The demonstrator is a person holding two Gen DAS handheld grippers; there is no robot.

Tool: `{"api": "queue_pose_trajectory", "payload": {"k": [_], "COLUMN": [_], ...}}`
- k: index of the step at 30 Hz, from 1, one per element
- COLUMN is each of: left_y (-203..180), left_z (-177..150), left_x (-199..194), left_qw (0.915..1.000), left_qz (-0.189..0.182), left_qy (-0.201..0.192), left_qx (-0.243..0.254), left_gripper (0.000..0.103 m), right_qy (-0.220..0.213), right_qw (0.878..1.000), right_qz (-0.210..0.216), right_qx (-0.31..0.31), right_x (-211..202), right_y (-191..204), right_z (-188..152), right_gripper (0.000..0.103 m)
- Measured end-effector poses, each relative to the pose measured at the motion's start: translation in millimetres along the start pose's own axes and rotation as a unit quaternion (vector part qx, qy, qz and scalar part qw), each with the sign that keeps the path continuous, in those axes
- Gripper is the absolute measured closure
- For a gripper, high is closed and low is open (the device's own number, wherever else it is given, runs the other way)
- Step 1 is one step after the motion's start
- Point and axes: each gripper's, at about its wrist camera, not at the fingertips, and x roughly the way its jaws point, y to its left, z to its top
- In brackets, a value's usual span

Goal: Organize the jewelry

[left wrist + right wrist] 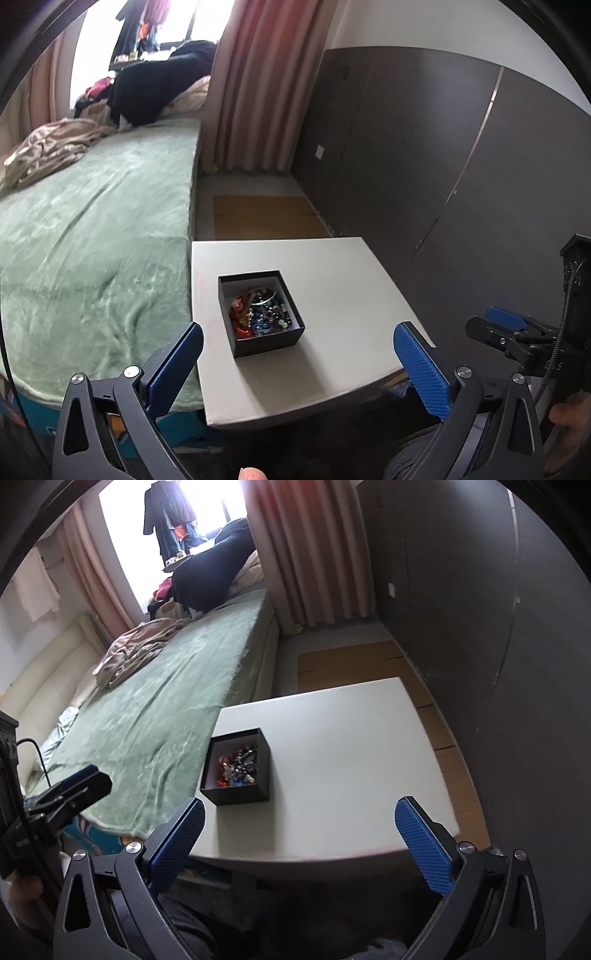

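I'm holding both grippers — left gripper [297, 363] and right gripper [299, 840] — spread wide, gripping nothing, near the black jewelry box [260, 314] sitting on the white table [332, 280].

The small black cardboard box [264, 325] looks matt. Shiny beads [264, 315] fill it. The pale grey surface [332, 295] is smooth; the green bed cover [92, 229] is fuzzy cloth.

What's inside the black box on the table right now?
The black box holds a tangled heap of jewelry: red, blue and dark beads, with a thin silvery ring on top. Whatever lies under the heap and the box floor there is covered. Pale inner walls show.
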Motion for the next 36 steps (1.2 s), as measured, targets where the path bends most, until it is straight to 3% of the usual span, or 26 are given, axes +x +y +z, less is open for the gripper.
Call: {"api": "queue_pose_trajectory", "payload": {"k": [5,10,18,21,28,36], "left_y": [-6,-13,-25,-31,-34,-33], "left_z": [-20,-39,-61,-65,-71,-74], "left_x": [-5,-1,-6,-6,-19,-21], "left_qw": [0.9996,0.9997,0.9984,0.9981,0.9959,0.9958], "left_qz": [0.0,-0.002,0.023,0.026,0.05,0.056], "left_qy": [-0.025,-0.019,-0.04,-0.037,-0.066,-0.065], "left_qx": [0.008,0.011,0.032,0.041,0.036,0.032], "left_gripper": [0.0,0.0,0.0,0.0,0.0,0.0], "right_qy": [-0.025,-0.032,-0.053,-0.091,-0.077,-0.093], "right_qw": [1.0,0.999,0.998,0.995,0.996,0.995], "right_qz": [0.005,-0.009,-0.025,-0.035,-0.024,-0.021], "right_qx": [0.015,0.019,0.03,0.025,0.028,0.031], "right_x": [-13,-17,-29,-46,-46,-54], "right_y": [-15,-21,-28,-27,-30,-28], "right_z": [-20,-39,-68,-73,-78,-85], "right_gripper": [0.0,0.0,0.0,0.0,0.0,0.0]}}
